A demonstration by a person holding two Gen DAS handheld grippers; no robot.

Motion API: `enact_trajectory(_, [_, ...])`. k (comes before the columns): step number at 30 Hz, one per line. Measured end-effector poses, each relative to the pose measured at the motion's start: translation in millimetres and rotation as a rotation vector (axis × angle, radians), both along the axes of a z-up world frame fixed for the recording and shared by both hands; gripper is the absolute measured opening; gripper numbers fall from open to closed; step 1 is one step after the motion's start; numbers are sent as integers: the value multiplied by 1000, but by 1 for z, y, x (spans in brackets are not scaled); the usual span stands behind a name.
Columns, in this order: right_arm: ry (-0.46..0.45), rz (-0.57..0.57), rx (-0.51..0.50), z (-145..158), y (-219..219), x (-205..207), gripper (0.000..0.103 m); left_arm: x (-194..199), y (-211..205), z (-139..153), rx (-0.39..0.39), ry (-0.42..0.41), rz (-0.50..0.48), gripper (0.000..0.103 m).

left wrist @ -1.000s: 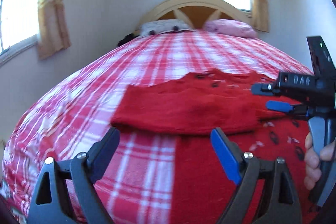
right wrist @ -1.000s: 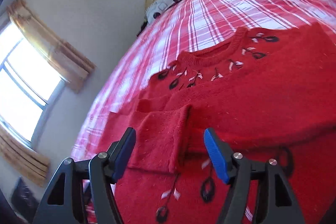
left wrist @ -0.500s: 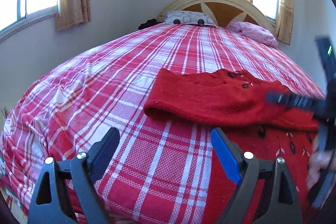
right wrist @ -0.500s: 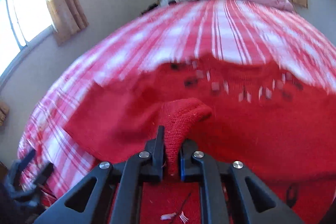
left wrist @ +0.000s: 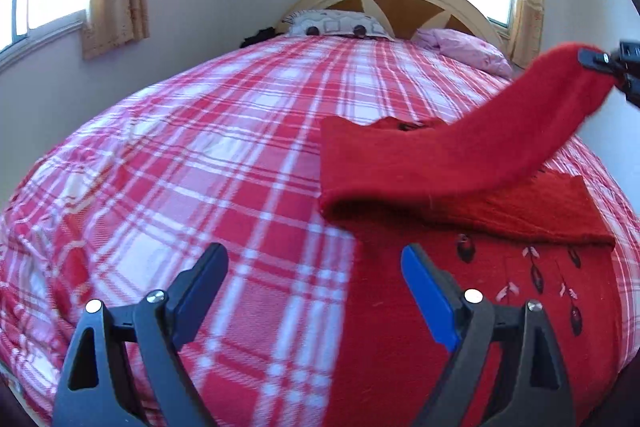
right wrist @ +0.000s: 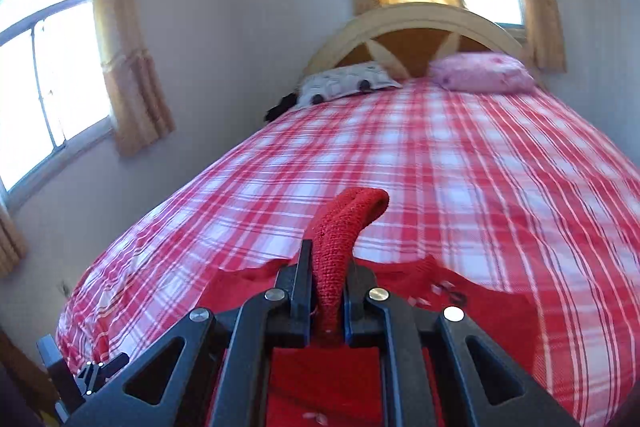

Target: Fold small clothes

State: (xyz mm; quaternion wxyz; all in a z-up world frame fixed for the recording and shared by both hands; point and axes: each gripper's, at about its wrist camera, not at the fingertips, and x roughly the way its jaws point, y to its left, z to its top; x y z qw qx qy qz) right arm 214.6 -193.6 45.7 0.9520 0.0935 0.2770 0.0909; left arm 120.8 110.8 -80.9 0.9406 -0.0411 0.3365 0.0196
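Observation:
A red knit sweater [left wrist: 460,307] with small feather motifs lies on the near right part of the bed. Its left sleeve [left wrist: 480,155] rises from a fold at the sweater's left edge up to the right. My right gripper [right wrist: 327,267] is shut on the sleeve's ribbed cuff [right wrist: 348,215], which pokes out above its jaws; that gripper [left wrist: 614,67] also shows at the right edge of the left wrist view. My left gripper [left wrist: 316,287] hangs open over the sweater's lower left edge, with nothing between its fingers.
The bed carries a red-and-white plaid cover [left wrist: 200,167]. A patterned white pillow [right wrist: 348,79] and a pink pillow [right wrist: 484,73] lie by the arched headboard [right wrist: 412,27]. Curtained windows [right wrist: 52,75] stand on the left and back walls.
My right gripper closed on the sleeve cuff and lifted it up off the sweater, stretching the sleeve. My left gripper shifted left and a little lower, staying open.

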Motion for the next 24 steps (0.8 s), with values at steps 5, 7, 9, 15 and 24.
enact_trajectory(5, [33,-28,67,-13,-18,3,10,26,-30,-7,3,49,0,91])
enact_trajectory(7, [13,-19,65,-4,-14,1,10,39,-37,-11,-21,84,11,91])
enact_trajectory(9, [-16,-5,62,9,-8,2,10,49,-42,-13,-34,101,19,91])
enact_trajectory(15, [-108,12,100,49,-4,-1,10,85,-36,-26,-31,189,167,92])
enact_trajectory(24, [-40,-135,30,10,-60,-13,10,87,-19,-31,-91,191,265,94])
